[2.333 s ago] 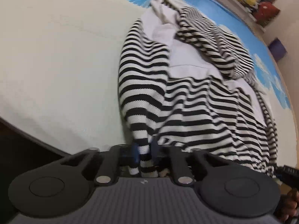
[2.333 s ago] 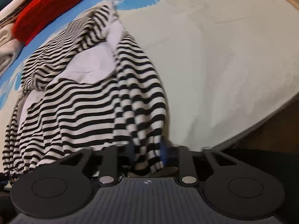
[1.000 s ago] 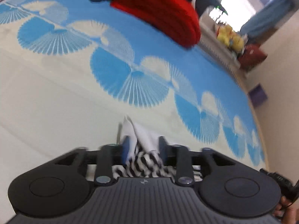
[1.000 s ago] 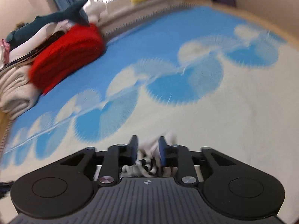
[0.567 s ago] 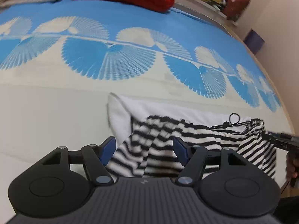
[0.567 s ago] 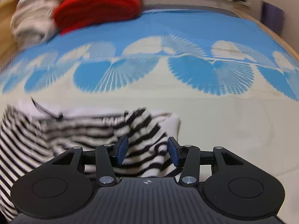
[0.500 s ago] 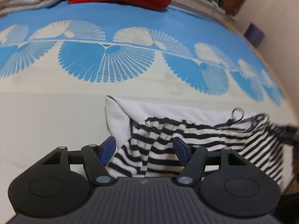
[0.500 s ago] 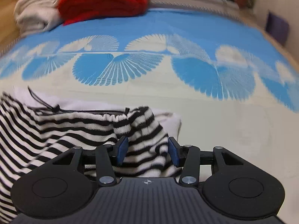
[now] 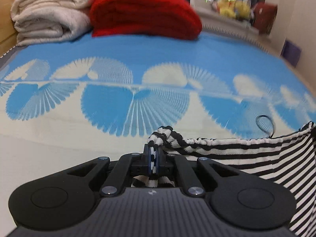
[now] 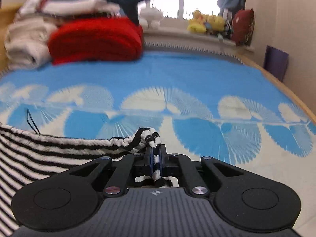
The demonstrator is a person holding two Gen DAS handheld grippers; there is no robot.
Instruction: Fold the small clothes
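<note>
Across the whole scene spreads the blue-and-cream bedspread with its fan-shell print point(image 9: 138, 102), soft and flat. At the far end sit a thick folded red knit blanket point(image 9: 144, 13) and a rolled cream blanket point(image 9: 47, 17).

Nearer in, the black-and-white striped knit garment point(image 9: 246, 154) stretches sideways between the two tools, its gathered, elasticated edge point(image 10: 79, 142) running as the long axis from one gripper to the other, with a thin dark drawcord loop point(image 9: 264, 124) poking up mid-span. The knit looks stretchy and limp, sagging below that edge.

The left gripper point(image 9: 153, 159) has just snapped closed and pinches a bunched striped corner; the cloth runs off to its right. The right gripper point(image 10: 155, 158) has likewise just clamped down on the opposite corner, cloth running off to its left. Each hand owns its own end, so the next fold likely hinges on carrying that taut edge together, evenly.
</note>
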